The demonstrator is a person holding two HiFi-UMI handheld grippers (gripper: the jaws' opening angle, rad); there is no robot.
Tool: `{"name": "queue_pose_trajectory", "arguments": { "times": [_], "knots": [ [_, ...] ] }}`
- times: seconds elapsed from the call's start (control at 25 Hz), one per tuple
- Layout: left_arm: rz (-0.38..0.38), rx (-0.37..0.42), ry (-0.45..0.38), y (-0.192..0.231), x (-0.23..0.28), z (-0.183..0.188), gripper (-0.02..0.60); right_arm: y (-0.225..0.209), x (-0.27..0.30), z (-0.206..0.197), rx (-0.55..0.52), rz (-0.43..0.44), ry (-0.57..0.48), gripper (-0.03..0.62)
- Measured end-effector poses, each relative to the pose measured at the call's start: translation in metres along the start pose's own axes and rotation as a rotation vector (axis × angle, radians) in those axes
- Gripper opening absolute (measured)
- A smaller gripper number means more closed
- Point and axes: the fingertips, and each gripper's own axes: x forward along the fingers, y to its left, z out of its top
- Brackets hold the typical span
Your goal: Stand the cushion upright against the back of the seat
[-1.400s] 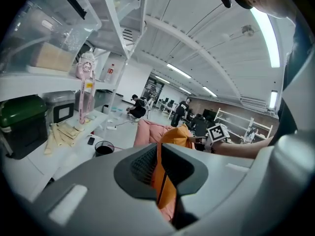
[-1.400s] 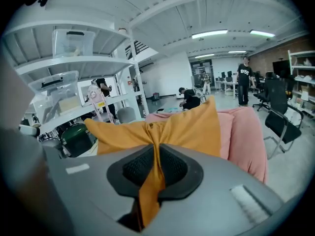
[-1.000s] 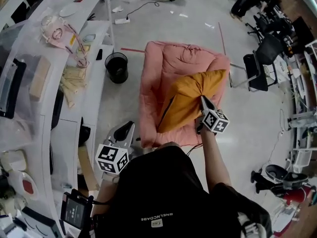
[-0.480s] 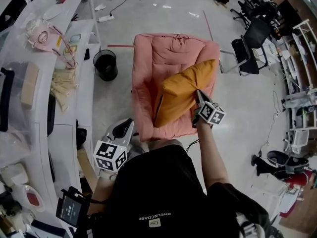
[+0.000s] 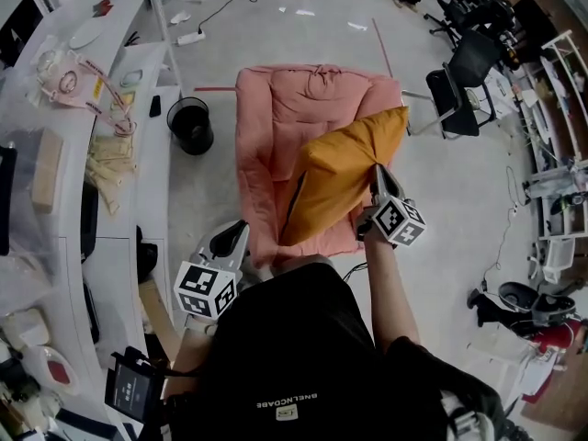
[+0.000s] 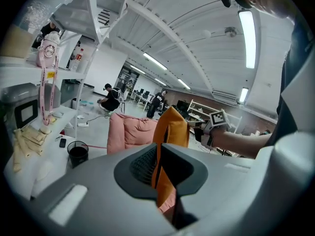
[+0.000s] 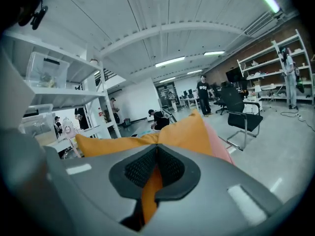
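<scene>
Higher now than before, the cushion (image 5: 335, 177), seemingly soft and light, is drooping over the seat (image 5: 276, 118) from the right gripper (image 5: 378, 170) pinching its right edge, while the left gripper (image 5: 236, 235) is waiting closed and empty.

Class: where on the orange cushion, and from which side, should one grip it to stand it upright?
Pinch the orange cushion at its thin right edge, coming from the right, as the right claw does: the plump middle looks too thick, and that edge stands clear of the pink seat.

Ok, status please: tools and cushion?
Right tool shut on cushion edge. Left tool shut, empty, apart from it. Cushion tilted over pink seat, not yet against back. Nothing blocking.
</scene>
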Motion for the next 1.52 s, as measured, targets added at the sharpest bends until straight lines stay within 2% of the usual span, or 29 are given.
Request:
{"name": "queue_pose_trajectory", "arguments": {
  "times": [0.16, 0.36, 0.64, 0.76, 0.88, 0.96, 1.04, 1.16, 1.24, 1.4, 1.52],
  "knots": [
    [0.002, 0.012, 0.008, -0.006, 0.014, 0.004, 0.032, -0.001, 0.01, 0.023, -0.024, 0.006, -0.039, 0.008],
    [0.035, 0.006, 0.009, -0.008, 0.023, 0.009, 0.032, -0.003, 0.035, 0.037, -0.06, 0.038, -0.029, 0.007],
    [0.132, -0.016, 0.006, -0.001, 0.028, 0.012, 0.033, -0.003, 0.08, 0.024, -0.13, 0.114, 0.044, 0.005],
    [0.169, -0.025, 0.006, 0.002, 0.028, 0.012, 0.032, -0.004, 0.092, 0.022, -0.134, 0.139, 0.03, 0.003],
    [0.201, -0.037, 0.007, 0.008, 0.029, 0.012, 0.032, 0.012, 0.101, 0.047, -0.24, 0.19, -0.054, 0.002],
    [0.215, -0.039, 0.007, 0.01, 0.032, 0.013, 0.032, 0.021, 0.118, 0.06, -0.309, 0.202, -0.041, 0.003],
    [0.221, -0.04, 0.007, 0.009, 0.035, 0.014, 0.033, 0.022, 0.138, 0.061, -0.279, 0.217, 0.003, 0.003],
    [0.23, -0.036, 0.011, 0.007, 0.039, 0.015, 0.033, 0.007, 0.156, 0.04, -0.197, 0.21, 0.064, 0.003],
    [0.241, -0.04, 0.015, 0.007, 0.04, 0.014, 0.032, -0.012, 0.161, 0.018, -0.156, 0.179, 0.114, 0.003],
    [0.266, -0.051, 0.034, 0.009, 0.041, 0.01, 0.034, -0.068, 0.171, -0.038, -0.065, 0.063, 0.243, 0.011],
    [0.276, -0.055, 0.058, 0.009, 0.045, 0.006, 0.034, -0.101, 0.179, -0.069, -0.014, 0.013, 0.31, 0.113]
  ]
}}
